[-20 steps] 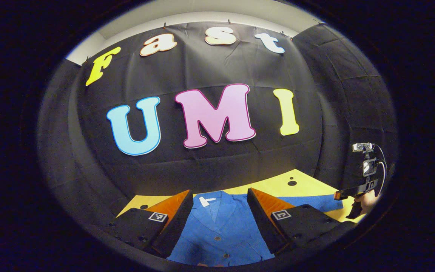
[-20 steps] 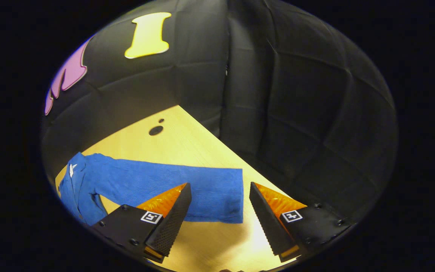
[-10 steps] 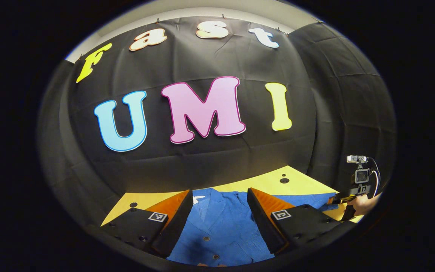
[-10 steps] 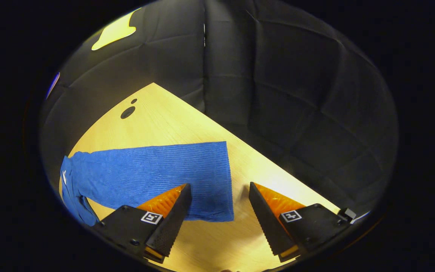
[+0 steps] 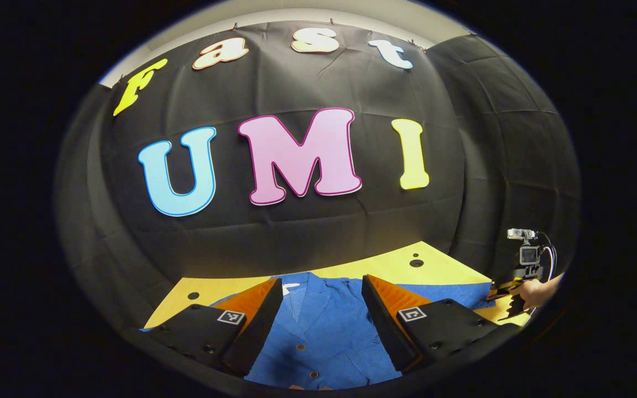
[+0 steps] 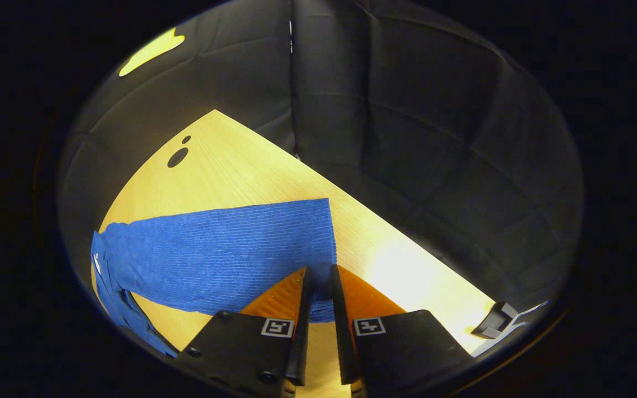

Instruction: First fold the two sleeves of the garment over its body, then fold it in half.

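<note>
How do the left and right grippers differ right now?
The left gripper has its fingers spread wide; the right gripper has closed to a narrow gap on the sleeve cuff. The left hangs over the blue garment's buttoned front; the right sits at the sleeve's far end. Both have orange-backed black fingers.

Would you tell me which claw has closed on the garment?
The right claw, pinching the blue sleeve's cuff; the left claw hangs open above the garment's buttoned front.

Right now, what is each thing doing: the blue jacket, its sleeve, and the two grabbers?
Blue jacket: flat on the wooden table, buttoned, unfolded.
Sleeve: stretched straight out, not folded over.
Right gripper: fingers nearly closed on the sleeve's cuff corner.
Left gripper: fingers wide open above the jacket.
</note>
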### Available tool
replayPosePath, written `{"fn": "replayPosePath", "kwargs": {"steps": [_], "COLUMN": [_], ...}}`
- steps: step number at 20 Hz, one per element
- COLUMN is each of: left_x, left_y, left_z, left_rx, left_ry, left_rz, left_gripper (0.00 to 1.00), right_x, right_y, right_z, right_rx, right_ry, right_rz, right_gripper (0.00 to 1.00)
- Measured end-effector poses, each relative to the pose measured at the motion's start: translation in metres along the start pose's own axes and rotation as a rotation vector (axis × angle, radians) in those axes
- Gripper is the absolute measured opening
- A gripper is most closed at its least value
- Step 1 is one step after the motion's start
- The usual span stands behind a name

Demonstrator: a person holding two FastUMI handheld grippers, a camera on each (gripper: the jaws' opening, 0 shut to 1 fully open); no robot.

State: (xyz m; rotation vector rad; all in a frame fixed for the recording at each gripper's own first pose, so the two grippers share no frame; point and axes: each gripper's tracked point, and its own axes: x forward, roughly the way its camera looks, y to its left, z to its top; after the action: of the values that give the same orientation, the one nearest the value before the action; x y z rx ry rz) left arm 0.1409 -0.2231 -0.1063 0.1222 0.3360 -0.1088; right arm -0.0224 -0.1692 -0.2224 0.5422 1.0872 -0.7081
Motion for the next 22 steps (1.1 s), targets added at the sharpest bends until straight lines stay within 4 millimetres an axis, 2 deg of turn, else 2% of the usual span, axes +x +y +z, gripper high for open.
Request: {"fn": "replayPosePath", "kwargs": {"steps": [1, 2, 7, 13, 17, 22], "left_x": [-0.001, -0.001, -0.005, -0.009, -0.01, -0.014], "left_y": [0.002, 0.004, 0.01, 0.009, 0.007, 0.015], "left_z": [-0.001, -0.002, -0.006, -0.009, -0.009, -0.011], "left_rx": [-0.005, -0.007, -0.008, 0.006, 0.009, -0.009], "left_ry": [0.004, 0.008, 0.015, 0.015, 0.014, 0.009], "left_rz": [0.003, 0.005, 0.018, 0.012, 0.004, 0.024], "left_gripper": [0.82, 0.83, 0.83, 0.83, 0.82, 0.82], "right_x": [0.0, 0.004, -0.001, -0.016, -0.034, -0.065], "right_y": [-0.003, 0.001, 0.006, 0.027, 0.063, 0.119], "right_z": [-0.001, -0.002, -0.004, -0.002, 0.007, 0.022], "right_rx": [0.008, 0.024, -0.004, 0.04, 0.043, -0.102], "right_ry": [0.014, 0.024, 0.001, -0.033, -0.049, -0.121], "right_rz": [0.003, -0.001, 0.087, 0.164, 0.236, 0.309], "right_gripper": [0.19, 0.01, 0.01, 0.01, 0.01, 0.01]}}
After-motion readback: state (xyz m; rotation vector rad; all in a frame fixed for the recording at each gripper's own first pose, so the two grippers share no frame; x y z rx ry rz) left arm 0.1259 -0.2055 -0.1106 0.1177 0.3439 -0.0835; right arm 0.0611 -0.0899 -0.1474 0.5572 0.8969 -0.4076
